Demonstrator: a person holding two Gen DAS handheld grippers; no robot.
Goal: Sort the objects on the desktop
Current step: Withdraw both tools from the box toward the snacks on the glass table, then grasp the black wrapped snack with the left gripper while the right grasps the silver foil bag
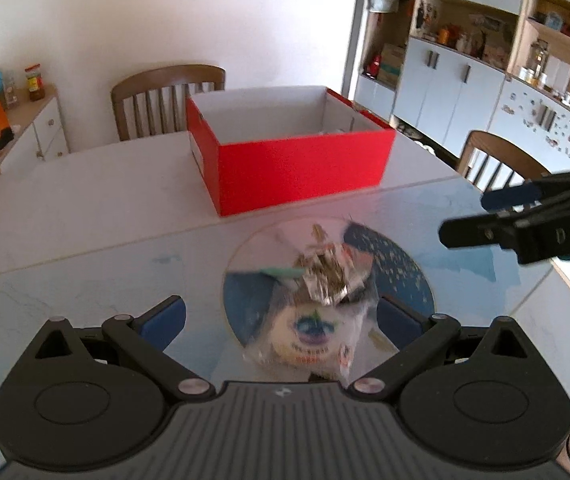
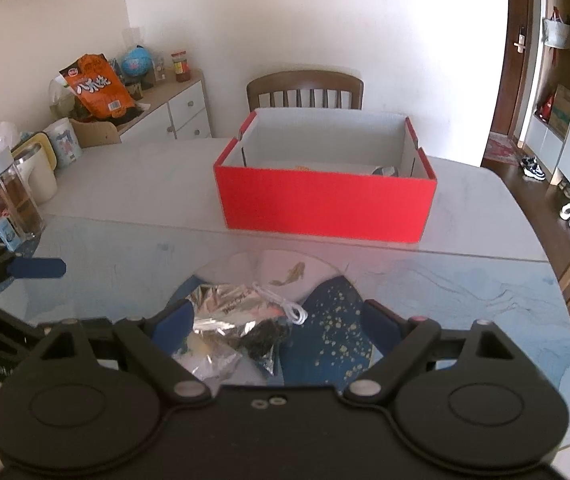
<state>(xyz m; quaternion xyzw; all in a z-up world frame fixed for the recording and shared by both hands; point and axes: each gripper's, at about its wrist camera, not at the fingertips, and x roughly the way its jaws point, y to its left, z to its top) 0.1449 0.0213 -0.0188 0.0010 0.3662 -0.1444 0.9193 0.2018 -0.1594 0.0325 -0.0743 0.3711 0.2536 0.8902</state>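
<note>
Low in the left wrist view, the left gripper [image 1: 281, 318] stands spread wide, its blue pads either side of a clear snack packet [image 1: 311, 336] without pressing it, crumpled foil wrapper [image 1: 329, 276] just above. Bottom centre of the right wrist view, the right gripper [image 2: 275, 320] is equally wide around the foil and a white cord [image 2: 285, 302]. Beyond, mid-frame, sits the red box [image 2: 325, 204] on the table [image 2: 125, 188].

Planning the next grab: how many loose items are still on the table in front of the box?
2: a foil wrapper and a clear snack packet, touching. The red box may hide more.
</note>
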